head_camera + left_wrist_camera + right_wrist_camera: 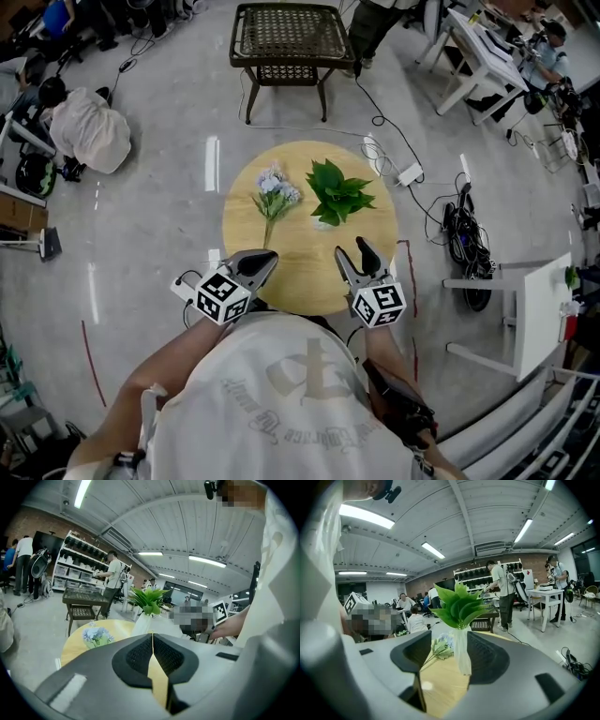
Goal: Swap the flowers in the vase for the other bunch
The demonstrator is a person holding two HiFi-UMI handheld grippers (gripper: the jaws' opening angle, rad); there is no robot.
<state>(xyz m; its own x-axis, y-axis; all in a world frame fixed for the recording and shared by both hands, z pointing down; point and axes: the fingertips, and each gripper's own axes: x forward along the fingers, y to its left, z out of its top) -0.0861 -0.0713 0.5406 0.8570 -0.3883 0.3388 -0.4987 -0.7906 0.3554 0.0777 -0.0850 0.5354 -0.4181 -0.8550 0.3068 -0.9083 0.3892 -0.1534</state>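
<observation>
Right gripper (352, 249), held open and empty, should be closed low on the green leaf bunch (459, 604), just above the white vase (461, 654); left gripper (262, 262) is closed, empty.

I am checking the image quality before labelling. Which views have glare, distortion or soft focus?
Head view: fairly sharp, with bright streaks of lamp glare on the glossy floor left of the round wooden table. Left gripper view: strong fisheye bending with dark corners; the blue flowers look soft. Right gripper view: same bending; the ceiling lamp is blown out, the white vase slightly soft.
</observation>
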